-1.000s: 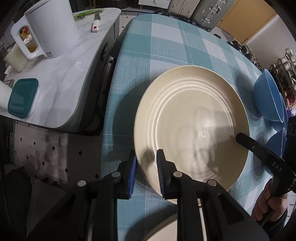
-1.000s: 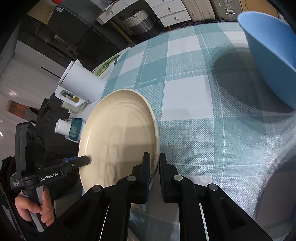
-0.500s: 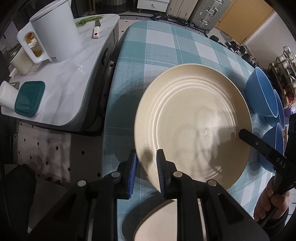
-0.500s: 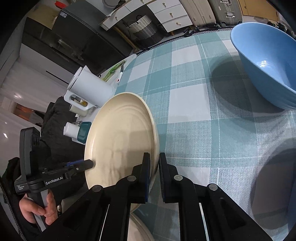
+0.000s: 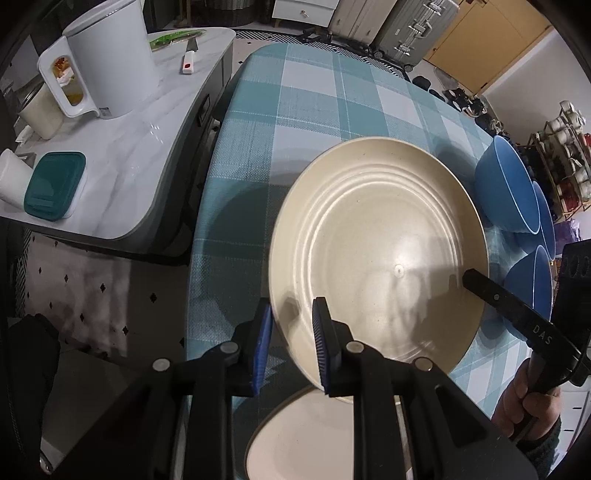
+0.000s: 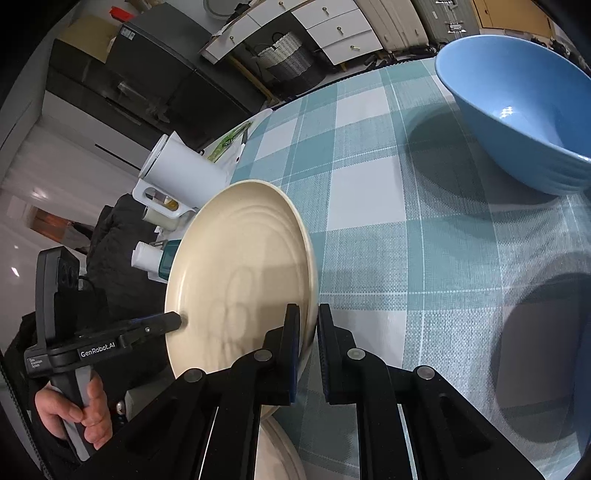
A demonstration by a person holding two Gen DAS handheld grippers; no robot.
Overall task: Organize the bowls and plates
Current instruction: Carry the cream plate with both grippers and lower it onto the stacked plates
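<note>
A large cream plate (image 5: 376,251) hangs tilted above the teal checked table (image 5: 314,103), held from both sides. My left gripper (image 5: 291,317) is shut on its near-left rim. My right gripper (image 6: 308,321) is shut on the opposite rim of the plate (image 6: 240,266), which I see almost edge-on. One right finger (image 5: 476,280) lies over the rim at the right. A second cream plate (image 5: 306,435) lies on the table under the lifted one. Blue bowls (image 5: 506,192) stand at the right; the nearest blue bowl (image 6: 517,110) sits upright.
Left of the table stands a marble side counter (image 5: 122,155) with a white jug (image 5: 110,66), a teal-lidded box (image 5: 55,184) and a knife (image 5: 188,61). Suitcases (image 5: 406,26) and a rack (image 5: 569,166) stand beyond. A hand (image 6: 85,417) holds the left gripper's handle.
Both grippers have lifted the cream plate higher off the table and carried it across. The second plate beneath shows more, and the blue bowls have come further into view.
</note>
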